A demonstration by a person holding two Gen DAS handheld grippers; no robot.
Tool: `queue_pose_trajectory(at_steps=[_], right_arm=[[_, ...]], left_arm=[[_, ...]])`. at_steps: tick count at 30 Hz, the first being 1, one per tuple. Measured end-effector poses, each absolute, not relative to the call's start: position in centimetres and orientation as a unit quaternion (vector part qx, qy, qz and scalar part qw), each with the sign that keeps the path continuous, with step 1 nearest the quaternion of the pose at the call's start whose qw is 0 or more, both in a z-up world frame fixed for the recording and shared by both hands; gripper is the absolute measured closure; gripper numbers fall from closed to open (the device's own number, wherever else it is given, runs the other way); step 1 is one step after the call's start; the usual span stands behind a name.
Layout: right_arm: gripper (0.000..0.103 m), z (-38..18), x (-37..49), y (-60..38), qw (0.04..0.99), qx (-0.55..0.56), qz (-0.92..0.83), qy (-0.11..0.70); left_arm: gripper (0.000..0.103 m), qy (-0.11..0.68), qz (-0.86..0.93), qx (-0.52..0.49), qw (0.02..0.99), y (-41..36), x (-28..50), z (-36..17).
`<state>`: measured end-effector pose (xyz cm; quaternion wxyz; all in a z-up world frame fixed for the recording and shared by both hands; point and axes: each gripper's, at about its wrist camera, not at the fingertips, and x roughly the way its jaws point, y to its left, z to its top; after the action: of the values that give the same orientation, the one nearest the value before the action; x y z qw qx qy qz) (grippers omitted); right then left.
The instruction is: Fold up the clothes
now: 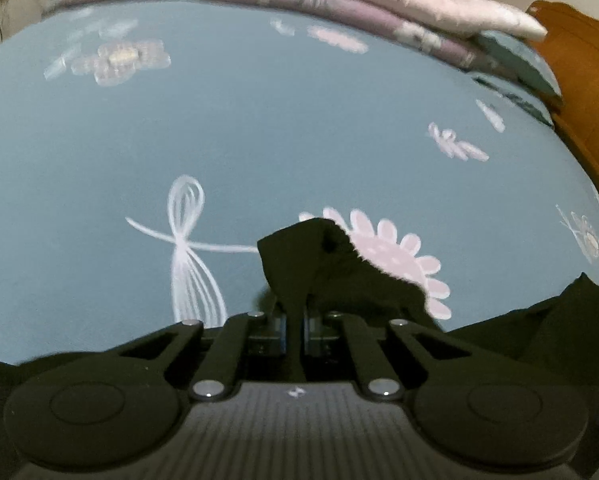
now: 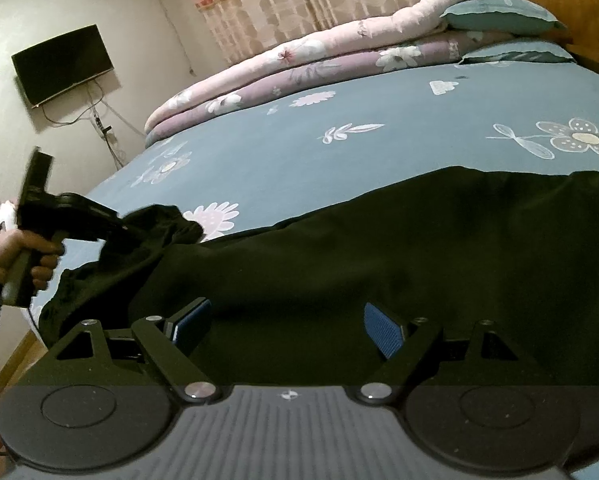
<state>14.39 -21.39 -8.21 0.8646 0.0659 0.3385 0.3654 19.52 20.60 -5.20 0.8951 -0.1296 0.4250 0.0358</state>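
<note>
A black garment (image 2: 399, 248) lies spread across the near part of a blue flowered bed sheet (image 2: 299, 152). My left gripper (image 1: 295, 324) is shut on a bunched end of the black garment (image 1: 315, 260) and holds it lifted above the sheet (image 1: 259, 128). In the right wrist view the left gripper (image 2: 119, 228) shows at the far left, held by a hand, with the cloth hanging from it. My right gripper (image 2: 287, 328) is open, its blue pads (image 2: 383, 330) spread wide just above the flat part of the garment.
Folded pink and purple quilts (image 2: 299, 68) and blue pillows (image 2: 499, 14) lie along the far side of the bed. A wooden headboard (image 1: 579, 80) stands at the right. A wall TV (image 2: 61, 66) and curtains (image 2: 319, 0) are behind.
</note>
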Motion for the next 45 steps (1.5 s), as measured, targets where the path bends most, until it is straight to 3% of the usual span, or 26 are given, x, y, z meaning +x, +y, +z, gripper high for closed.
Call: queue_pose_trajectory(at_steps=[12, 24, 30, 34, 40, 45], right_arm=[[0.016, -7.9, 13.9, -20.7, 0.861, 0.063, 0.376, 0.338], [0.016, -7.2, 13.3, -19.9, 0.866, 0.049, 0.371, 0.332], [0.016, -7.4, 13.3, -19.6, 0.868, 0.032, 0.361, 0.341], [0.016, -7.6, 13.4, -19.6, 0.868, 0.032, 0.351, 0.350], [0.014, -7.5, 13.5, -19.2, 0.870, 0.004, 0.342, 0.355], [0.014, -8.7, 13.9, -18.7, 0.863, -0.009, 0.333, 0.380]], left_arm=[[0.098, 0.390, 0.054, -0.133, 0.909, 23.0, 13.2, -1.9], [0.097, 0.314, 0.009, -0.117, 0.942, 23.3, 12.5, 1.4], [0.089, 0.369, 0.028, -0.137, 0.919, 25.3, 12.5, -3.0], [0.075, 0.401, 0.055, -0.154, 0.901, 26.5, 12.4, -4.5], [0.064, 0.397, 0.058, -0.148, 0.904, 25.7, 11.5, -2.7], [0.052, 0.401, -0.022, -0.131, 0.907, 20.6, 12.2, -0.9]])
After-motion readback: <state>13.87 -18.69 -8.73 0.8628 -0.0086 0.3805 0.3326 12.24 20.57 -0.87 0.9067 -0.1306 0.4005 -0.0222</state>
